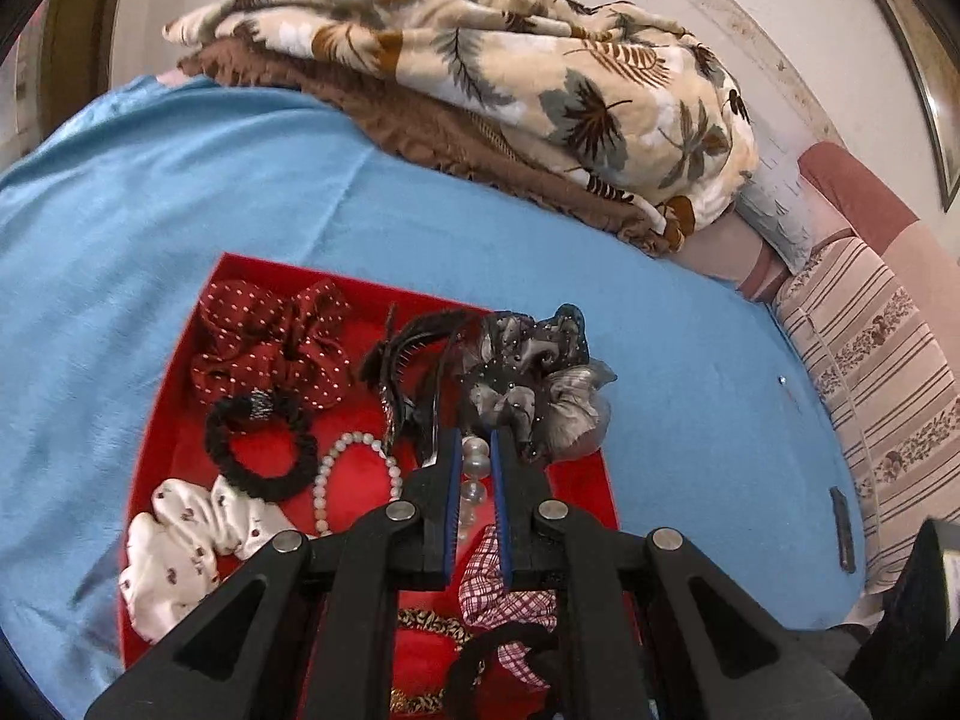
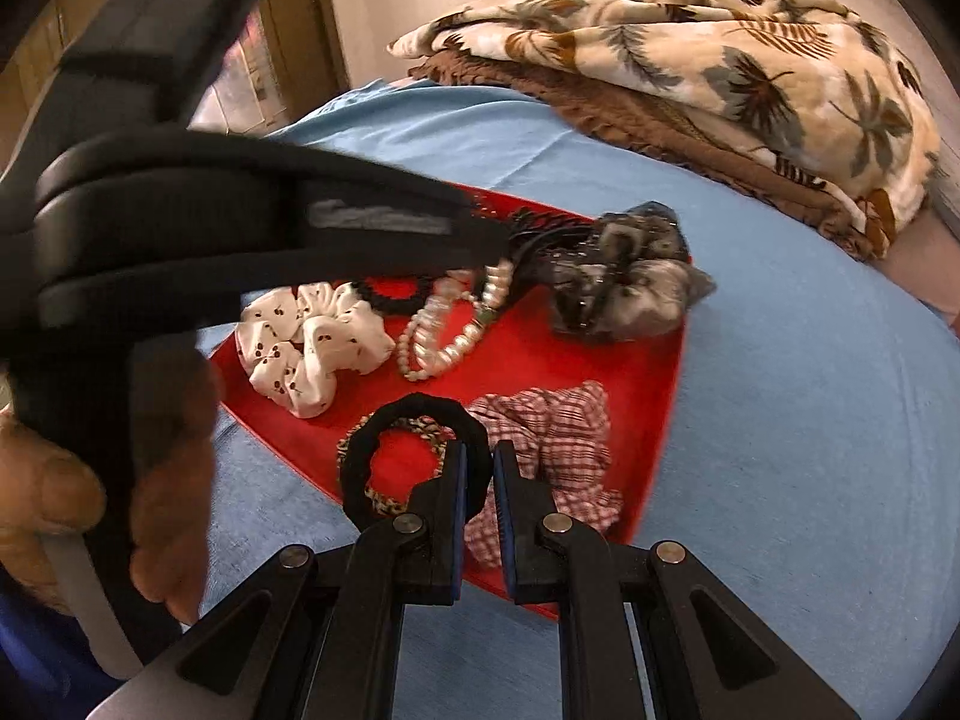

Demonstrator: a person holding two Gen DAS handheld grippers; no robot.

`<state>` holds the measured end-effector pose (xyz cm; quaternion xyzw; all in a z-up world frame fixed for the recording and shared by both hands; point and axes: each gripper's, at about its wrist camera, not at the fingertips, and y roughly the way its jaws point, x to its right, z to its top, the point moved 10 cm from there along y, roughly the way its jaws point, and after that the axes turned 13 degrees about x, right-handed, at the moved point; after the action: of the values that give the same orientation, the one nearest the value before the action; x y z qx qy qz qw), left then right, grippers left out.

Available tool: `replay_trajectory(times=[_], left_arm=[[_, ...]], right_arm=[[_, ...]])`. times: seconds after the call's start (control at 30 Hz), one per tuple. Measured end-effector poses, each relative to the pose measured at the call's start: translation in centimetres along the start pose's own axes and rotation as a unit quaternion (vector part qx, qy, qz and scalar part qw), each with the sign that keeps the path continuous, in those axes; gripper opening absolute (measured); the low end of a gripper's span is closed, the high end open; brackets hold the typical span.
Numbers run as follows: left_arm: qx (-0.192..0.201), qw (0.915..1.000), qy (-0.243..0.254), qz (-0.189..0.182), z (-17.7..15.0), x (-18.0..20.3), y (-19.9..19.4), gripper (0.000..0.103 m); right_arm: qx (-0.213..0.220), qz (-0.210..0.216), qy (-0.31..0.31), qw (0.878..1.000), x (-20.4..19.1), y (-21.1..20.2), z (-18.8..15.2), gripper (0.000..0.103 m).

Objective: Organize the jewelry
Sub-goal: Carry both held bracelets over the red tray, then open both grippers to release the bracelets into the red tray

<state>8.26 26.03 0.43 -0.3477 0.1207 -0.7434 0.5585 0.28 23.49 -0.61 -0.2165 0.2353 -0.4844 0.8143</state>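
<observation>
A red tray (image 1: 558, 480) lies on the blue bedsheet, also seen in the right wrist view (image 2: 654, 384). It holds a red dotted scrunchie (image 1: 270, 342), a black hair tie (image 1: 264, 450), a white cherry scrunchie (image 1: 180, 546), a thin pearl bracelet (image 1: 354, 468), black hair clips (image 1: 408, 360) and a grey scrunchie (image 1: 534, 378). My left gripper (image 1: 477, 438) is shut on a big-pearl bracelet (image 1: 477, 456), lifted over the tray; it also shows in the right wrist view (image 2: 498, 252). My right gripper (image 2: 479, 450) is shut on a black hair band (image 2: 414, 408) over a leopard-print band (image 2: 414, 426), beside a red checked scrunchie (image 2: 552, 426).
A leaf-print blanket (image 1: 510, 72) on a brown one (image 1: 450, 126) is heaped at the bed's far side. Striped pillows (image 1: 870, 372) lie at the right. A small dark bar (image 1: 843, 528) lies on the sheet near them. Blue sheet (image 1: 150, 210) surrounds the tray.
</observation>
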Motion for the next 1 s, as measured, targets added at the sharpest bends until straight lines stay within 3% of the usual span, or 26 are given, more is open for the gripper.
replay_trajectory(times=[0.13,0.47,0.57,0.63,0.67,0.7,0.8,1.0], left_arm=[[-0.015,0.9998,-0.011,-0.008,-0.3,-0.3,1.0,0.009],[-0.015,0.9992,0.013,0.036,-0.6,-1.4,1.6,0.010],[-0.013,0.9990,0.015,0.039,-0.6,-1.6,1.5,0.022],[-0.004,0.9990,0.019,0.041,-0.3,-1.5,1.1,0.039],[-0.001,0.9990,0.020,0.040,-0.1,-1.4,1.0,0.041],[0.003,0.9991,0.021,0.036,0.1,-1.3,0.8,0.044],[0.008,0.9994,0.024,0.023,0.2,-0.8,0.3,0.045],[0.023,0.9983,0.037,0.038,0.6,-0.9,-0.4,0.046]], right_arm=[[-0.009,0.000,0.003,1.000,-0.1,1.0,-0.5,0.011],[-0.019,0.003,0.001,1.000,-0.6,2.8,-1.1,0.011],[-0.020,0.006,-0.004,1.000,-0.8,2.8,-1.3,0.013],[-0.019,0.010,-0.003,1.000,-1.0,2.5,-1.4,0.024],[-0.016,0.010,-0.003,1.000,-1.0,2.4,-1.4,0.036],[-0.012,0.006,-0.004,1.000,-1.1,2.0,-1.4,0.038],[-0.005,0.006,-0.004,1.000,-1.1,1.3,-1.3,0.039],[0.018,-0.008,-0.014,1.000,-0.9,-0.9,-1.0,0.039]])
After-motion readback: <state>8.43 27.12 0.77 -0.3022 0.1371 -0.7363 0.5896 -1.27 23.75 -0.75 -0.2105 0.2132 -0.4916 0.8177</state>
